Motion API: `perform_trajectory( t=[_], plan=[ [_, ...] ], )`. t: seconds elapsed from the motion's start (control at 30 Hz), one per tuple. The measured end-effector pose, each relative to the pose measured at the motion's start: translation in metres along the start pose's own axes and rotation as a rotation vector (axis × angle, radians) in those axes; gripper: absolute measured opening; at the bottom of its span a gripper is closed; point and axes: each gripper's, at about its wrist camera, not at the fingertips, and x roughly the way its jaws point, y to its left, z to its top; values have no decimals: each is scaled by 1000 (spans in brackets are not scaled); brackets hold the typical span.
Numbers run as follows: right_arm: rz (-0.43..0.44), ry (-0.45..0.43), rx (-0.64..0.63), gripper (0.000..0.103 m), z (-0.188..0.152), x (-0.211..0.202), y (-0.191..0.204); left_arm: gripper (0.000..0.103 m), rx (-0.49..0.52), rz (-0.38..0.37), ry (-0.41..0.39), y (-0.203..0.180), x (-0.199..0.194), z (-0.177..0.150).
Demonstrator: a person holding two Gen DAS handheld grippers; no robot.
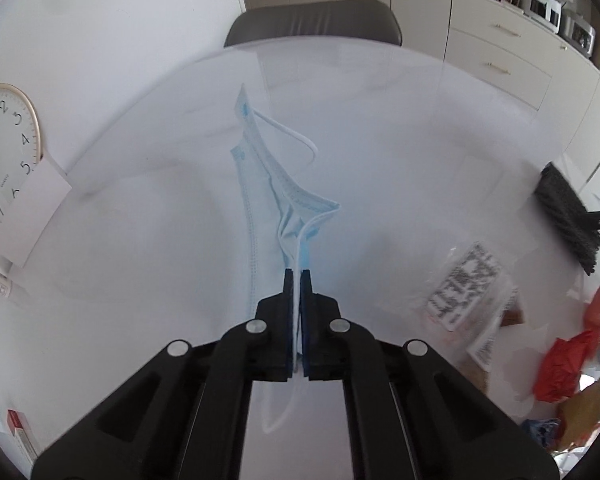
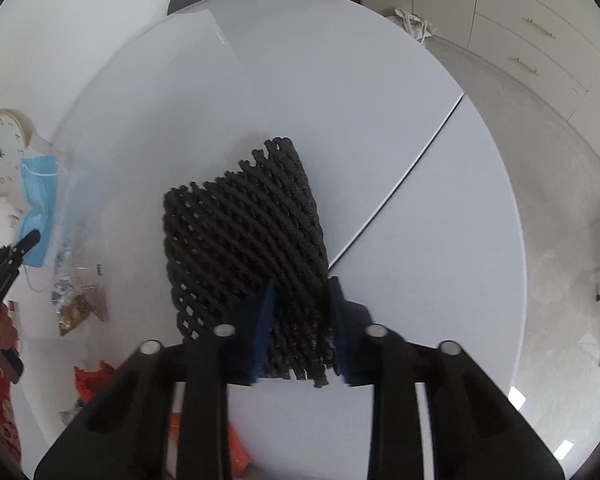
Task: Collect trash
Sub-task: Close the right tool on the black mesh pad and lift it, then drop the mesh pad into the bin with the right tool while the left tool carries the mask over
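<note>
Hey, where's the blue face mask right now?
The blue face mask is clamped in the left hand-held gripper, over the round white table. In the right wrist view it shows at the far left, below the wall clock.

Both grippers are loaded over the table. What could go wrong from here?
1. The left gripper pinches only an edge of the mask; the thin fabric may slip out.
2. An ear loop dangles below and could snag.
3. The right gripper squeezes soft black mesh; most hangs free and might drag across the table.
</note>
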Motion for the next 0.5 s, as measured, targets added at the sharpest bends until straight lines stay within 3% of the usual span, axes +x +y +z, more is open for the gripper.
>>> perform_trajectory(
  t=[0.23,0.4,0.5],
  plan=[
    [36,-99,12,14,-19,-59,-13,2,32,-26,-121,-40,-88,-1],
    [14,-167,2,14,-78,-148,-53,2,68,-100,-200,-106,-169,-11],
    [-45,-147,-7,15,-123,-184,-90,2,110,-161,-209,-169,-213,-26]
  ],
)
